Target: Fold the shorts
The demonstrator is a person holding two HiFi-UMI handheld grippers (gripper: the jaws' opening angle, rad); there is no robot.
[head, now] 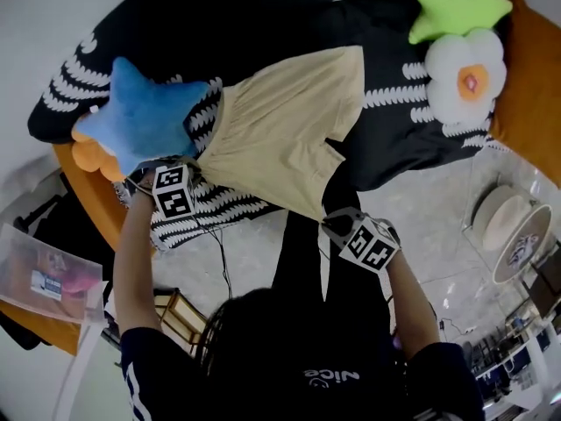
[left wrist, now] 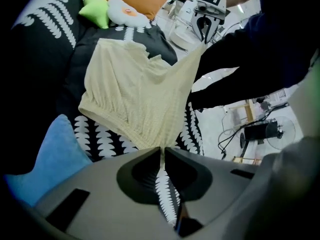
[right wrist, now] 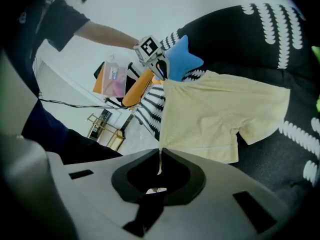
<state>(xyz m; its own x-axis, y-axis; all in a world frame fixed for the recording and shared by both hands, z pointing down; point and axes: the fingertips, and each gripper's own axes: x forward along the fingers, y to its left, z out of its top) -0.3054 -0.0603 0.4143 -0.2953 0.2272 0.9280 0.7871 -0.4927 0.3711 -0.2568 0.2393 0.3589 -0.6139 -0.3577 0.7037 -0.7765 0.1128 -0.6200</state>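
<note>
Clamping the shorts' [head: 280,125] near side at the bed's [head: 263,24] front edge, left gripper [left wrist: 162,151] and right gripper [right wrist: 159,156] hold it taut, likely for folding across.

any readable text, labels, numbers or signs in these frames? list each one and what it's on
"Nice": white print on the person's dark shirt, upside down in the head view.
Label on the clear plastic box: too blurred to read.
Left marker cube, right marker cube: square codes only, no letters.
</note>
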